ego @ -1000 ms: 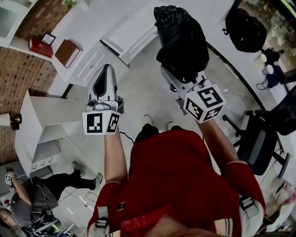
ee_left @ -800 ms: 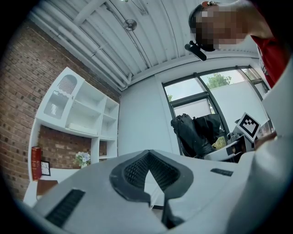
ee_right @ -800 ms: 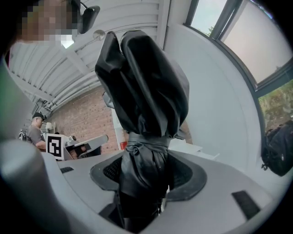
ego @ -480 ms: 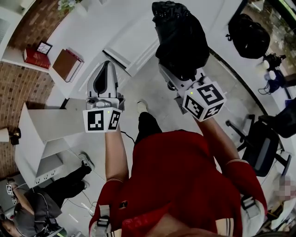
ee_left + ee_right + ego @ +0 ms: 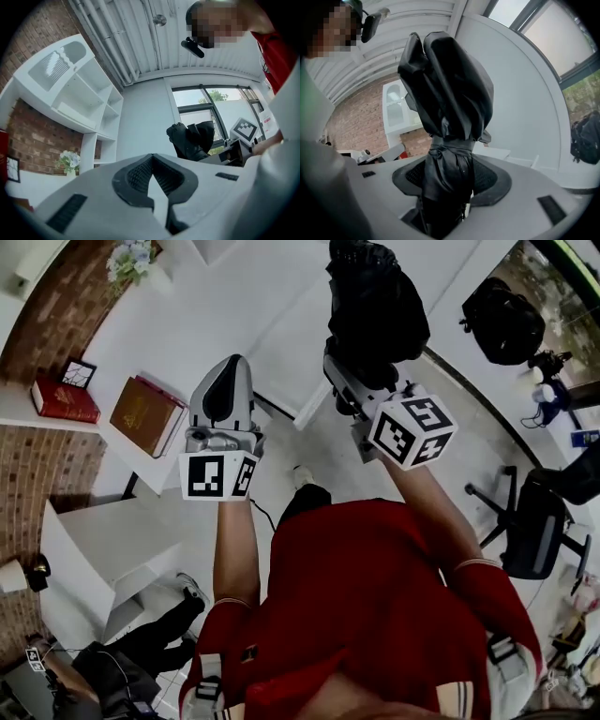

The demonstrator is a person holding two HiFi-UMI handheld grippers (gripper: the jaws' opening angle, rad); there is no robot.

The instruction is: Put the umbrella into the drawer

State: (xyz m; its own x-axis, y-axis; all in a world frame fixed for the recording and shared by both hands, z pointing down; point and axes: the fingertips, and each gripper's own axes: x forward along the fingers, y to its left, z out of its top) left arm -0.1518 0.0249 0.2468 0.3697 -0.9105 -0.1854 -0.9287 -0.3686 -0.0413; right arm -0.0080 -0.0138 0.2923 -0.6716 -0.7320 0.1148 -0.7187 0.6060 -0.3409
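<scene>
A folded black umbrella (image 5: pixel 375 306) sticks out ahead of my right gripper (image 5: pixel 359 376), whose jaws are shut on its strapped lower end. In the right gripper view the umbrella (image 5: pixel 450 84) rises from between the pads of that gripper (image 5: pixel 449 176) and fills the middle. My left gripper (image 5: pixel 230 369) is held alongside, at the left, shut with nothing in it. Its tips meet in the left gripper view (image 5: pixel 151 157), where the umbrella (image 5: pixel 192 138) shows at the right. Both grippers hover over a white cabinet (image 5: pixel 234 296); I cannot make out an open drawer.
A brown book (image 5: pixel 145 416) and a red book (image 5: pixel 61 399) lie on a white shelf at the left, with flowers (image 5: pixel 129 257) further back. A black backpack (image 5: pixel 502 320) and an office chair (image 5: pixel 539 531) are at the right. Another person (image 5: pixel 141 652) crouches at the lower left.
Both grippers, and the person holding them, have moved forward toward the white cabinet. The umbrella stays in the right gripper. The books now lie closer to the left gripper.
</scene>
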